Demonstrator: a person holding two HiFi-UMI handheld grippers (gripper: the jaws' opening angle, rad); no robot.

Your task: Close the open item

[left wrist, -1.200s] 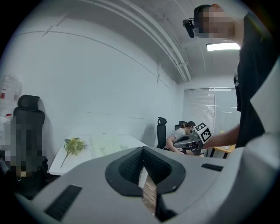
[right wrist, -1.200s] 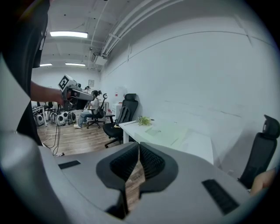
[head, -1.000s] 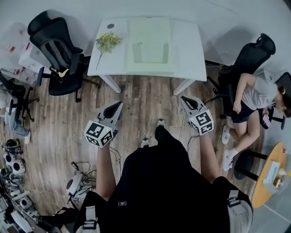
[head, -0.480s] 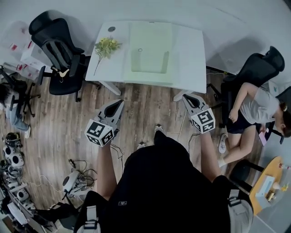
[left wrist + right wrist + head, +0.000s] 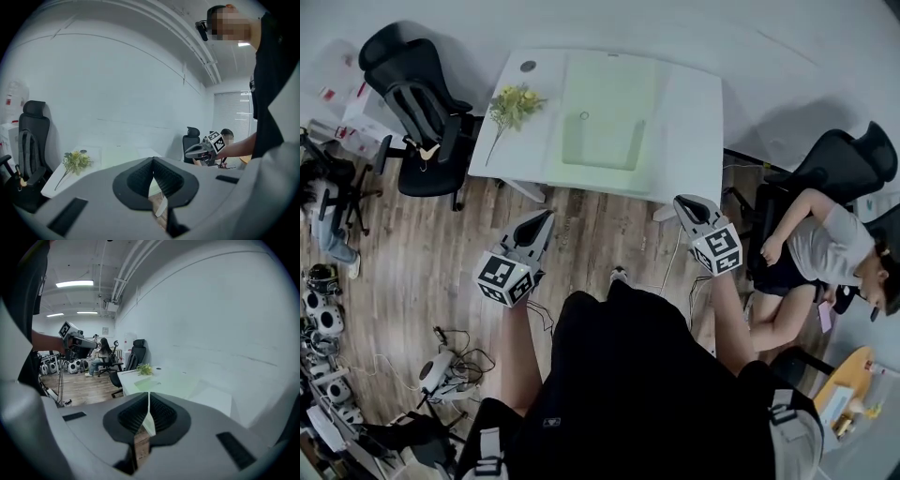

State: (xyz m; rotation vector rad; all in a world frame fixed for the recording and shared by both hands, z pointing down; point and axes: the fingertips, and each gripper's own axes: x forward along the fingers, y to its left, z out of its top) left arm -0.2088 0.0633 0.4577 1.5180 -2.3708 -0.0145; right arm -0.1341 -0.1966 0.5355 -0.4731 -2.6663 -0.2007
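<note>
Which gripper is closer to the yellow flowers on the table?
Left. The left gripper is over the floor, short of the flowers; the right gripper is farther off to their right.

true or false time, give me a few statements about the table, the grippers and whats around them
1. The flowers lie on the table, left of the green item. True.
2. The right gripper holds the flowers. False: it is shut on nothing, short of the table.
3. The left gripper is over the floor. True.
4. The seated person is left of the table. False: right of it.
5. A black chair stands left of the table. True.
</note>
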